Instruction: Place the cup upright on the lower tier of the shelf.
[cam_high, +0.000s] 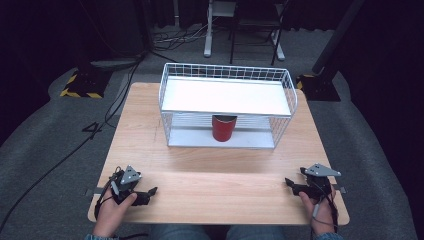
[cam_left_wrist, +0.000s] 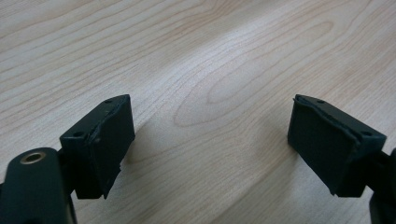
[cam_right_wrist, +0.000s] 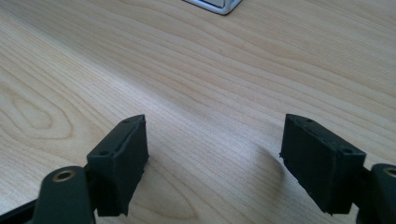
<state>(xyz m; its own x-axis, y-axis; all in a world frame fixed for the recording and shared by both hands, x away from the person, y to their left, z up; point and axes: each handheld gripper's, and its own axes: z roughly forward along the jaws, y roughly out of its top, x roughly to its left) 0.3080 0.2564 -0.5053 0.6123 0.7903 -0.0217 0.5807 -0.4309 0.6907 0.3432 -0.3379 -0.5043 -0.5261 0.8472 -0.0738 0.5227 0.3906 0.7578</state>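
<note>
one wooden table (cam_high: 210, 195) carries one white wire basket (cam_high: 227, 105) at its far middle, and one red cup (cam_high: 224, 128) stands upright on the basket's lower level beneath its white shelf. two hands rest at the near edge: the left hand (cam_high: 116, 207) lays the left claw (cam_high: 148, 194) low over the wood, jaws spread wide and empty; the right claw (cam_high: 291, 186) lies likewise, jaws parted, holding nothing.
</note>
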